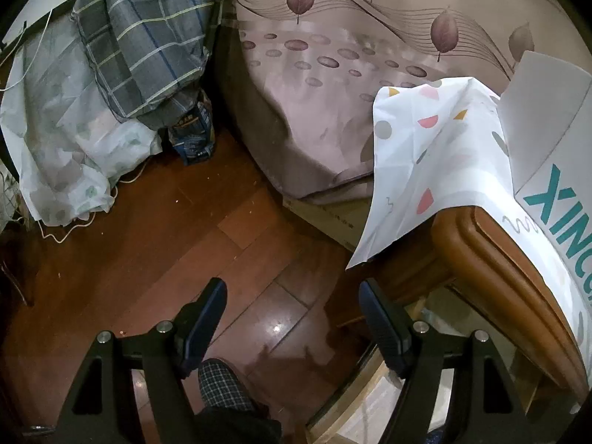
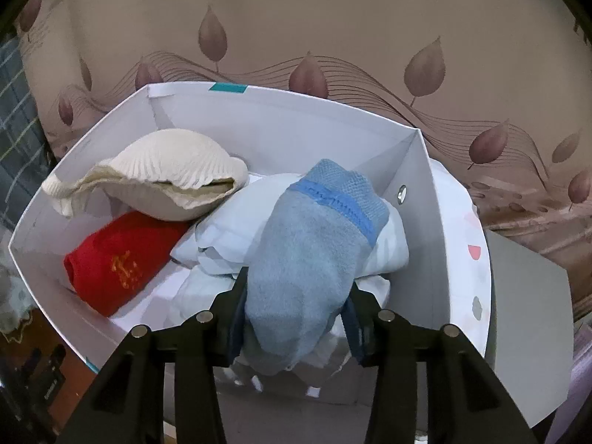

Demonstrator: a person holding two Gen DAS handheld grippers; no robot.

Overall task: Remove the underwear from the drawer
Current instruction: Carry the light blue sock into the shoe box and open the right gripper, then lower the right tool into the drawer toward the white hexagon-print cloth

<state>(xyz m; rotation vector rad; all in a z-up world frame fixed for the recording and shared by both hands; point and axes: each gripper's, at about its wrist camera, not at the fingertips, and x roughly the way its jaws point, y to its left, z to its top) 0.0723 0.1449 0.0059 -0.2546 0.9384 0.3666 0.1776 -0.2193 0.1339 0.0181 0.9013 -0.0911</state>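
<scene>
In my white cardboard box [image 2: 421, 185]: one red folded cloth [image 2: 118, 259], one cream ribbed knit piece [image 2: 166, 174], one blue terry underwear roll [image 2: 307, 255], one pale white bundle [image 2: 222, 236]. My tools: two.

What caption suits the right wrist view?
Right gripper around a light blue knitted garment over a white cardboard box of folded clothes.

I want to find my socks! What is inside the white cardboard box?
The white cardboard box holds a cream ribbed garment, a red folded cloth, white fabric and a blue towel-like cloth. Anything underneath is covered.
</scene>
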